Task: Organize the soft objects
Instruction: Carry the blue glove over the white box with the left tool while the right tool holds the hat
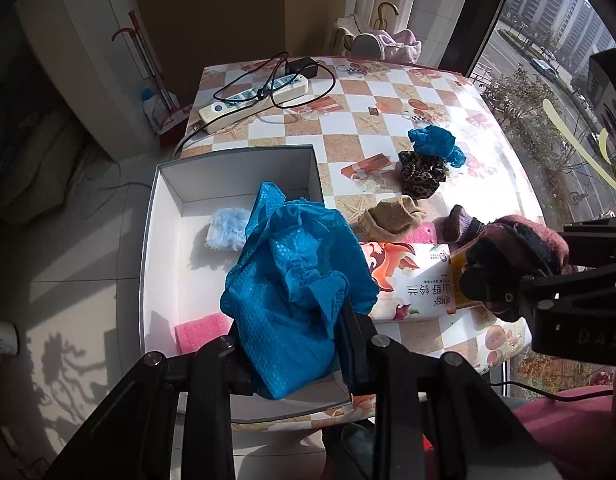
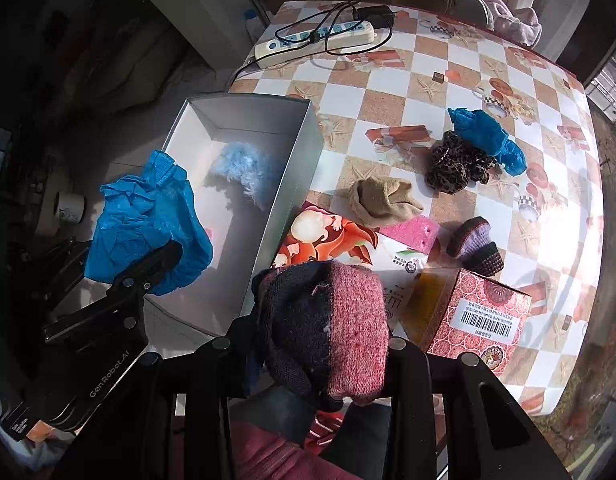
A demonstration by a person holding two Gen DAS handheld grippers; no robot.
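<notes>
Partly done: a fluffy pale-blue cloth [image 1: 227, 233] and pink foam sponge [image 1: 201, 330] lie in the white open box [image 1: 163, 184], the left tool [image 1: 295, 360] clamps a crumpled blue mesh cloth [image 1: 295, 280] over it, the right tool [image 2: 328, 360] grips a red-and-navy knitted sock [image 2: 332, 320] near the box's right wall, and several soft pieces wait on the checkered desk [image 1: 388, 92] to the right.

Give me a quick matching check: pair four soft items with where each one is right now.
1. blue shoe cover
2. knit sock
3. fluffy light-blue pad
4. tan sock

a. lying on the tablecloth
b. in the left gripper
c. lying inside the white box
d. in the right gripper

Pairs: 1-b, 2-d, 3-c, 4-a
</notes>
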